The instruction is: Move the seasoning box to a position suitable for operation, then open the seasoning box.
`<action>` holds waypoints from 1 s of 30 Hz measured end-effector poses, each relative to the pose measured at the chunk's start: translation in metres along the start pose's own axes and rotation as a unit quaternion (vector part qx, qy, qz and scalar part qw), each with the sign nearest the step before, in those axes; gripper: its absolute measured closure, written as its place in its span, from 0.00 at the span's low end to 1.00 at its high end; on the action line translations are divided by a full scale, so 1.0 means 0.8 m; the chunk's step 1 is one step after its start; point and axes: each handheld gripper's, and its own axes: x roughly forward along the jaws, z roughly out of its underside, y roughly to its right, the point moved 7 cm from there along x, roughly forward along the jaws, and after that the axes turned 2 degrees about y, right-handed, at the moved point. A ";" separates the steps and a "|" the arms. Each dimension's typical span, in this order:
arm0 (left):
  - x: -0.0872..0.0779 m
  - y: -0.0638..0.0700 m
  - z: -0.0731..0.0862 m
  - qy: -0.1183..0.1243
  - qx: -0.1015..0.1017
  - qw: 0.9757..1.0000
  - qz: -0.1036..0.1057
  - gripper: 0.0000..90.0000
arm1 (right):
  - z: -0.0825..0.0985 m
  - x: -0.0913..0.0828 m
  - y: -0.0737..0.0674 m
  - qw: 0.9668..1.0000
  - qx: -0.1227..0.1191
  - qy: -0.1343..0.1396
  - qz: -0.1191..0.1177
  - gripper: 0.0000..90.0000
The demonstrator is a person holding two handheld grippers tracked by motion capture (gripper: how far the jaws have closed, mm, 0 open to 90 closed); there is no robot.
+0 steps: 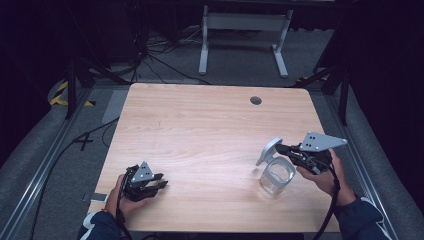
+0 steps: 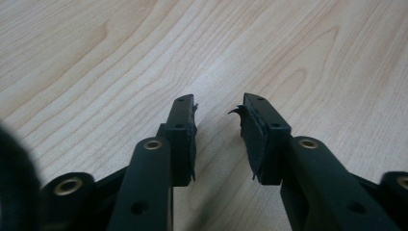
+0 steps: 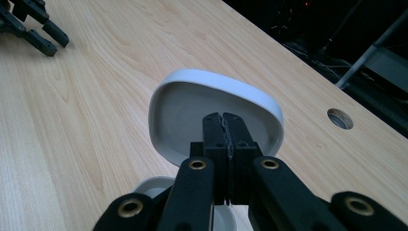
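— Right gripper point(image 3: 225, 126)?
— Clamped on the white lid's point(image 3: 192, 103) rim, seemingly tilted just above the clear container point(image 1: 276, 176).
— Left gripper point(image 2: 219, 126)?
— Jaws parted, nothing between; over bare table point(image 1: 200, 130).

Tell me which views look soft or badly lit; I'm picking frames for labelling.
High view: table evenly lit, surroundings nearly black, clear container faint. Left gripper view: wood grain sharp, a dark blur at the lower left corner. Right gripper view: white lid crisp, background dim.
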 end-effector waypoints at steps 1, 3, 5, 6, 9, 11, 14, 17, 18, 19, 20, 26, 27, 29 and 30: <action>-0.001 0.000 0.001 -0.002 -0.002 1.000 -0.002 0.65 | 0.000 -0.001 -0.001 1.000 -0.001 -0.001 -0.001 1.00; 0.000 -0.002 0.001 -0.001 -0.009 1.000 -0.007 0.60 | 0.001 -0.001 -0.002 1.000 -0.006 -0.003 -0.003 1.00; -0.001 -0.001 0.001 -0.007 -0.007 1.000 -0.005 0.57 | 0.003 -0.001 -0.002 1.000 -0.008 -0.006 -0.002 1.00; -0.001 -0.001 0.001 -0.007 -0.007 1.000 -0.005 0.55 | 0.003 -0.001 -0.002 1.000 -0.008 -0.006 -0.002 1.00; 0.001 -0.002 0.001 -0.004 -0.003 1.000 -0.004 0.50 | 0.007 -0.004 0.000 1.000 -0.006 -0.009 0.002 0.99; 0.001 -0.004 0.001 -0.007 -0.002 1.000 -0.006 0.47 | 0.009 -0.009 0.000 1.000 -0.008 -0.013 0.005 0.99; 0.001 -0.007 0.001 -0.011 -0.004 1.000 -0.013 0.41 | 0.016 -0.015 0.002 1.000 -0.007 -0.018 0.010 0.96; 0.002 -0.006 0.001 -0.009 -0.011 1.000 -0.015 0.39 | 0.024 -0.021 0.004 1.000 -0.006 -0.020 0.013 0.93; 0.002 -0.006 0.001 -0.011 -0.013 1.000 -0.017 0.38 | 0.027 -0.023 0.004 1.000 -0.007 -0.021 0.013 0.92; 0.002 -0.006 0.001 -0.011 -0.013 1.000 -0.017 0.36 | 0.030 -0.025 0.005 1.000 -0.007 -0.022 0.016 0.91; 0.003 -0.008 0.001 -0.012 -0.016 1.000 -0.017 0.34 | 0.032 -0.028 0.006 1.000 -0.006 -0.021 0.016 0.91; 0.003 -0.009 0.001 -0.016 -0.019 0.999 -0.020 0.30 | 0.051 -0.042 0.012 1.000 -0.002 -0.022 0.019 0.85; 0.003 -0.009 0.001 -0.016 -0.019 0.999 -0.020 0.29 | 0.051 -0.042 0.012 1.000 -0.002 -0.022 0.019 0.85; 0.003 -0.008 0.001 -0.020 -0.020 0.999 -0.019 0.28 | 0.063 -0.046 0.018 0.999 0.005 -0.027 0.023 0.84; 0.003 -0.008 0.001 -0.021 -0.021 0.999 -0.020 0.27 | 0.068 -0.047 0.019 0.999 0.006 -0.030 0.026 0.84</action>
